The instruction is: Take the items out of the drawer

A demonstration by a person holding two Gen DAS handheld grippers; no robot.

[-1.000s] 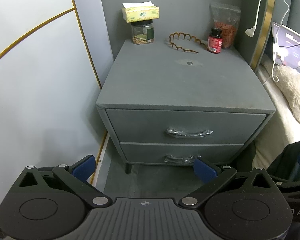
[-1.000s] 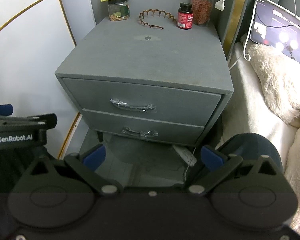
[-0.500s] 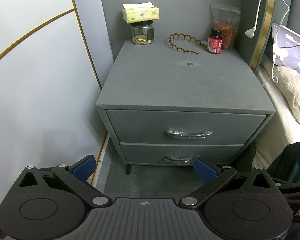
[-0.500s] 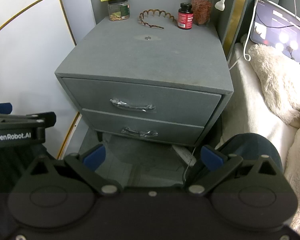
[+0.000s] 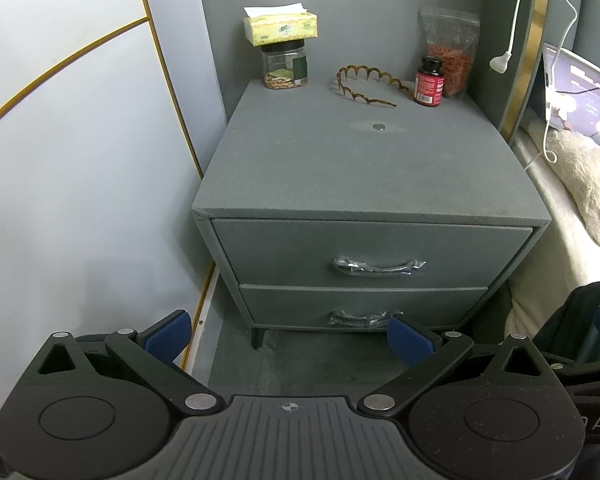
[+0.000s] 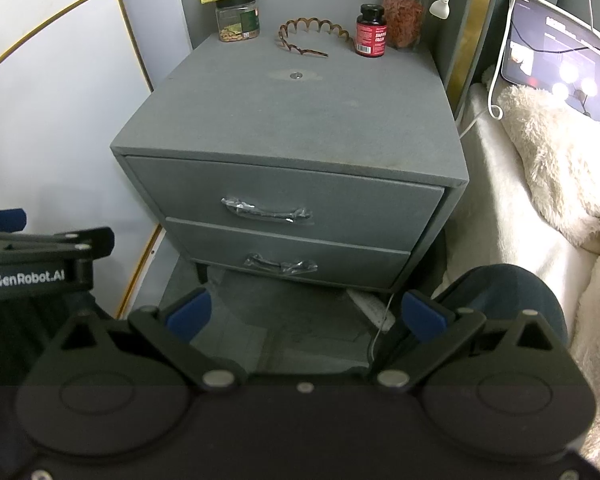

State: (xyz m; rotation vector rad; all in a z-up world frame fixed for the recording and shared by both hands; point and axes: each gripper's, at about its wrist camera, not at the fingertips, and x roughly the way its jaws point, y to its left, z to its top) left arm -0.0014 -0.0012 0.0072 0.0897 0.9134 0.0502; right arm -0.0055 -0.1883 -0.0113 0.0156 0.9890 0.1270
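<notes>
I hold my left hand-held gripper (image 5: 288,332) and right hand-held gripper (image 6: 306,314) spread empty before the grey fabric-covered nightstand (image 6: 300,120), both drawers shut, so next I judge the plastic-wrapped top-drawer handle (image 6: 266,212) needs gripping and pulling.

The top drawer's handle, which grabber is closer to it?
Hard to call; perhaps the right. The right gripper sits below the top drawer handle, almost under it. The left gripper sits below and left of it. Both open, touching nothing.

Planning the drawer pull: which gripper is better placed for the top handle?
Probably left. The left gripper is open and faces the top handle nearly square; the right gripper, also open, sees it off to its left.
</notes>
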